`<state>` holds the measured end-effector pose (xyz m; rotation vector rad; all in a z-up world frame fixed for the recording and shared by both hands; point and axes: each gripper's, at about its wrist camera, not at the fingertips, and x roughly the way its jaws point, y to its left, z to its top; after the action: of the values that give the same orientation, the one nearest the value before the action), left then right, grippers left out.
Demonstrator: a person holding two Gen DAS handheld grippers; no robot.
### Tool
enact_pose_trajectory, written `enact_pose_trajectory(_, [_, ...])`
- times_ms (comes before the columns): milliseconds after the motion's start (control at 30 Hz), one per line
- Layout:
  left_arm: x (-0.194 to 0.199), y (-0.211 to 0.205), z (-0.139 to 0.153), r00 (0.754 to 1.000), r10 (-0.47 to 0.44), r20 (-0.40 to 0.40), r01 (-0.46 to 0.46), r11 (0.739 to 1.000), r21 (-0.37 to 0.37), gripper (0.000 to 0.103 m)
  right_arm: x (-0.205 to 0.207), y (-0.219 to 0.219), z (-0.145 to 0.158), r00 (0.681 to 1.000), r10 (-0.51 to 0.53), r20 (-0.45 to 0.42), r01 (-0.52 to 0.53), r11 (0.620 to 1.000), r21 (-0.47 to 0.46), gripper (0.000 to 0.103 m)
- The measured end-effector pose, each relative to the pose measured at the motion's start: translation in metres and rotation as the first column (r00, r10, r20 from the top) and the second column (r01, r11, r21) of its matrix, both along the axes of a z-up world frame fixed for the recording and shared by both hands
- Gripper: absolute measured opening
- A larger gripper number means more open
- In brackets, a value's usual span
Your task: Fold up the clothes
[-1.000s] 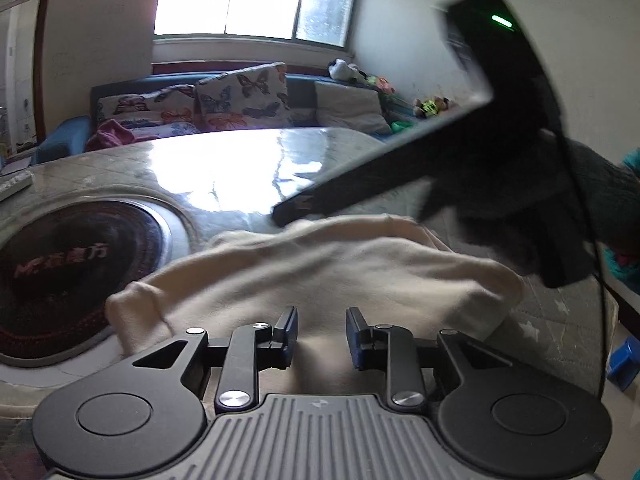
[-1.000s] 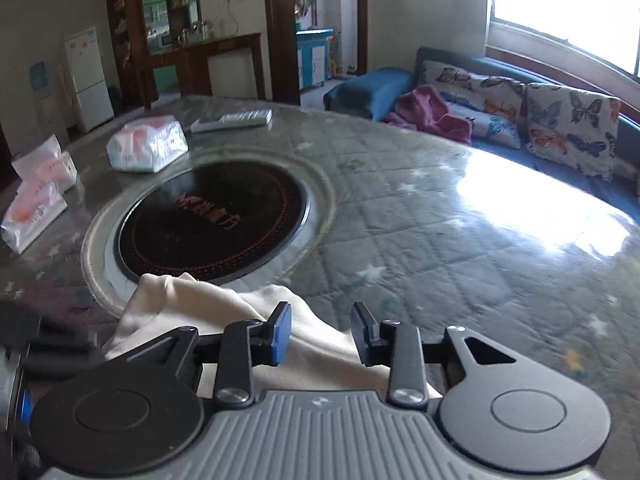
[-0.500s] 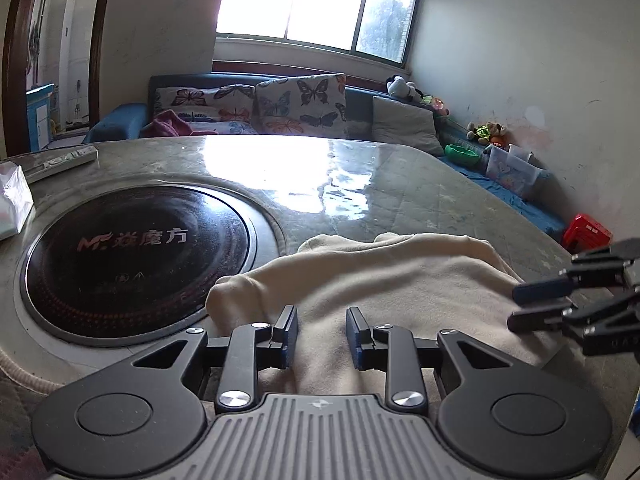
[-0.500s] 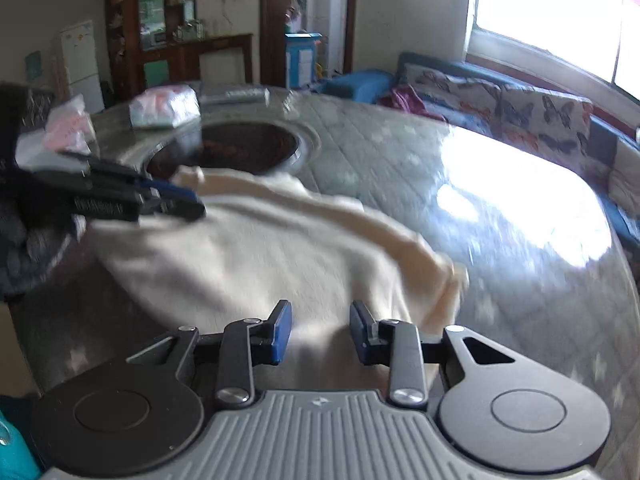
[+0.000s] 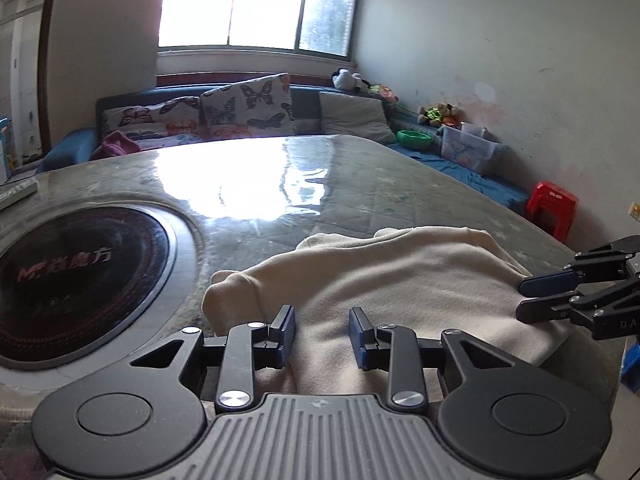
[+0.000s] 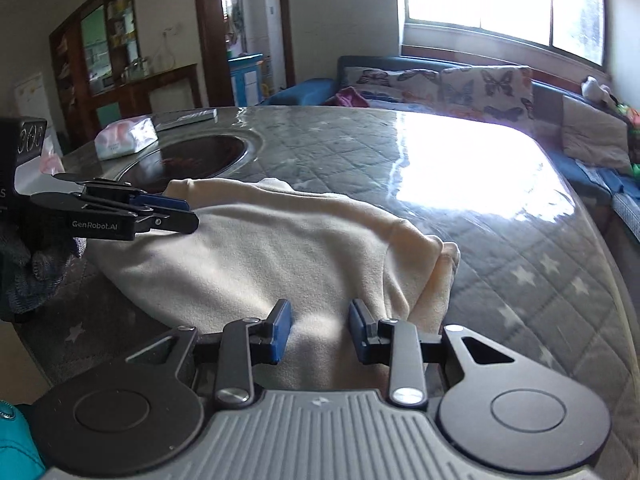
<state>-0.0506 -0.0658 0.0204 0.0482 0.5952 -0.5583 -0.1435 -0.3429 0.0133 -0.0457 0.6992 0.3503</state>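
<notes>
A cream garment [image 5: 400, 280] lies folded in a soft heap at the near edge of the round table; it also shows in the right wrist view [image 6: 280, 256]. My left gripper [image 5: 322, 334] is open and empty, low over the garment's left part; it also shows at the left of the right wrist view [image 6: 182, 212]. My right gripper [image 6: 320, 332] is open and empty over the garment's right end; it also shows at the right of the left wrist view [image 5: 532, 296].
The table [image 5: 340, 184] has a grey quilted cover under clear plastic and a dark round inset [image 5: 68, 276] at the left. Tissue packs [image 6: 124, 136] and a remote [image 6: 188, 117] lie beyond it. A sofa [image 5: 224, 116] and a red stool [image 5: 552, 208] stand behind.
One second ago the right gripper was reaching across over the garment; it has swung out to the garment's right end. The left gripper has shifted a little. Both jaws stay open.
</notes>
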Motion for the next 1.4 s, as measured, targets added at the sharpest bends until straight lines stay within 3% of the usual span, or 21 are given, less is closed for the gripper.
enact_pose_trajectory(200, [-0.011, 0.000, 0.016, 0.999, 0.025, 0.035, -0.025, 1.000, -0.006, 0.031, 0.001, -0.016, 0.015, 1.000, -0.024, -0.010, 0.024, 0.998, 0.053, 0.030])
enact_pose_trajectory(400, [-0.031, -0.039, 0.017, 0.992, -0.120, 0.034, 0.120, 0.993, -0.011, 0.031, 0.043, -0.011, 0.021, 0.999, -0.043, 0.030, 0.043, 0.999, -0.003, 0.031])
enact_pose_trajectory(600, [-0.040, -0.056, 0.003, 0.983, -0.181, -0.005, 0.181, 0.983, -0.005, 0.031, 0.081, -0.010, 0.001, 0.997, -0.072, -0.031, 0.070, 0.996, -0.051, 0.031])
enact_pose_trajectory(767, [-0.043, -0.038, 0.008, 0.989, -0.147, 0.008, 0.147, 0.989, -0.021, 0.031, 0.068, -0.013, 0.009, 0.999, -0.052, 0.008, 0.052, 0.998, -0.044, 0.031])
enact_pose_trajectory(933, [-0.044, -0.008, 0.015, 0.998, -0.061, 0.019, 0.061, 0.998, -0.026, 0.031, 0.031, -0.013, 0.018, 0.997, -0.039, 0.064, 0.047, 0.991, -0.124, 0.031])
enact_pose_trajectory(1067, [-0.042, 0.008, 0.016, 1.000, -0.003, 0.004, 0.003, 0.999, -0.039, 0.030, 0.007, -0.014, 0.008, 0.995, -0.068, 0.070, 0.078, 0.985, -0.154, 0.031])
enact_pose_trajectory(1200, [-0.037, 0.019, 0.017, 0.999, 0.034, -0.017, -0.035, 0.997, -0.062, 0.033, 0.004, -0.017, 0.001, 0.994, -0.092, 0.058, 0.099, 0.985, -0.139, 0.032])
enact_pose_trajectory(1400, [-0.031, 0.034, 0.017, 0.995, 0.085, -0.047, -0.089, 0.992, -0.089, 0.031, 0.003, -0.003, 0.018, 0.993, -0.041, 0.112, 0.055, 0.990, -0.127, 0.033])
